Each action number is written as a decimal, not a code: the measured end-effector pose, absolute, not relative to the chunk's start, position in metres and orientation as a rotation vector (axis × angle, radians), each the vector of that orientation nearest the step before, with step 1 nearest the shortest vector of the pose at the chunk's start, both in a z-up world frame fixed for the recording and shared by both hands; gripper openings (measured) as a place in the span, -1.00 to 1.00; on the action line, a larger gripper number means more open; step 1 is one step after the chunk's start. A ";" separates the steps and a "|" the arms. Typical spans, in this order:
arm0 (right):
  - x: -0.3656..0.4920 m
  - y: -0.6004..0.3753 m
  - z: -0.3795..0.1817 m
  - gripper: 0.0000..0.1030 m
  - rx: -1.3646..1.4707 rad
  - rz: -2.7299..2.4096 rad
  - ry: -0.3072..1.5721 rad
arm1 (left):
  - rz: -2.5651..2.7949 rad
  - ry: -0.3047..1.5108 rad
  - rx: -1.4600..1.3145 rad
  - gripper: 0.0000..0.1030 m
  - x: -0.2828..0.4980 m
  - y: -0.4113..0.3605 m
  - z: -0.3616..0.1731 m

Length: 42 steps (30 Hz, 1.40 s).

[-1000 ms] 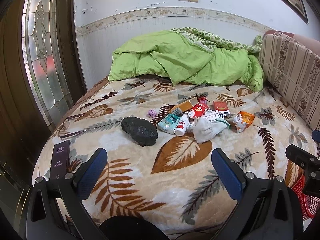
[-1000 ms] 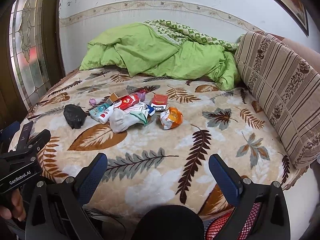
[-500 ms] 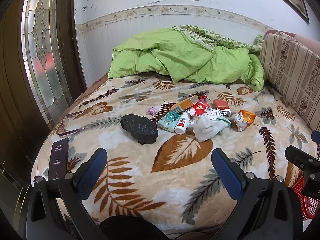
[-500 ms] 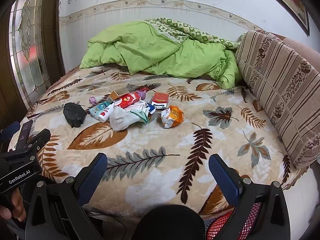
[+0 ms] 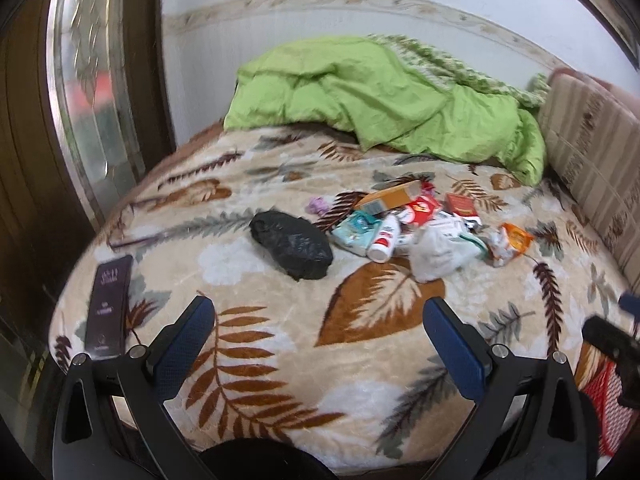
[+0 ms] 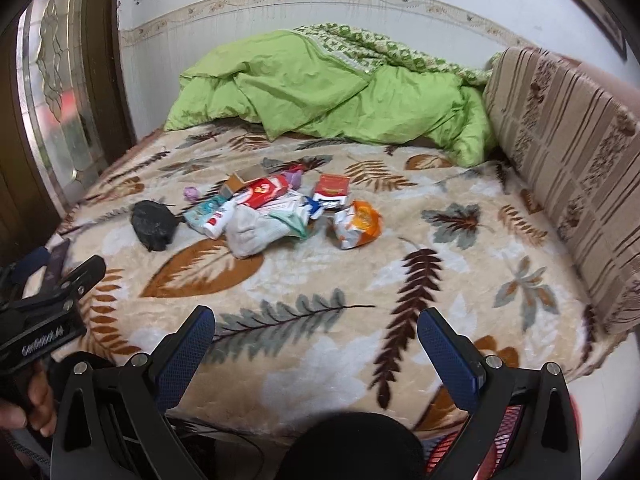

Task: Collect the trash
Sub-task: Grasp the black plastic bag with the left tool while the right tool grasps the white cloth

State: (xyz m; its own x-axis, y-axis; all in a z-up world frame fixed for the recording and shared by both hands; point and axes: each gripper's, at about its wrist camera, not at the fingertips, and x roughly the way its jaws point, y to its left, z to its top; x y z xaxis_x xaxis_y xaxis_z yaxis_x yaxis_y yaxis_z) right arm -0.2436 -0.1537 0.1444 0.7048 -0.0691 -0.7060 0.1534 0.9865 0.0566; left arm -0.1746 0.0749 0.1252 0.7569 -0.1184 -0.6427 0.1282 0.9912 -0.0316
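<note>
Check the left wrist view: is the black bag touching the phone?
No, the black bag lies well apart from the phone, with bare blanket between them.

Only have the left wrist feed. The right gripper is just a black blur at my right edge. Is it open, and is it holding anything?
Observer: It's open. In the right wrist view the right gripper has its fingers wide apart, with only bedspread between them.
Operator: Where's the red basket relative to it?
Observer: The red basket shows under its right finger, below the bed edge.
Operator: Does that camera see my gripper?
Observer: Yes. The left gripper is at its left edge, near the bed corner, with the person's hand on the handle.
</note>
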 end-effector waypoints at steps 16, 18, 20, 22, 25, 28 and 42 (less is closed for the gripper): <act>-0.189 -0.167 0.119 0.51 0.238 -0.022 0.859 | -0.047 0.983 -0.226 0.96 -0.004 0.100 0.070; -0.183 -0.168 0.117 0.51 0.240 -0.018 0.867 | -0.019 0.984 -0.194 0.84 0.007 0.095 0.062; -0.176 -0.168 0.117 0.51 0.242 -0.005 0.872 | 0.000 0.993 -0.159 0.61 0.016 0.090 0.053; -0.169 -0.167 0.117 0.51 0.237 0.010 0.870 | -0.021 0.995 -0.158 0.53 0.023 0.090 0.044; -0.154 -0.163 0.115 0.51 0.246 0.043 0.869 | -0.061 0.971 -0.147 0.37 0.028 0.087 0.038; -0.133 -0.155 0.108 0.51 0.242 0.062 0.879 | -0.085 0.938 -0.121 0.16 0.028 0.083 0.036; -0.048 -0.133 0.047 -0.07 0.162 0.004 0.967 | -0.180 0.859 -0.124 -0.27 0.011 0.079 0.045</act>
State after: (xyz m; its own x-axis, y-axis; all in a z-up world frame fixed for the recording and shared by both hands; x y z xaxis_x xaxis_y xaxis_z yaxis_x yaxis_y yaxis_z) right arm -0.0478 -0.1335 0.0470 0.5684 0.0753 -0.8193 0.0688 0.9880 0.1385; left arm 0.0113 0.0792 0.0453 0.6398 -0.2072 -0.7401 0.1075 0.9776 -0.1808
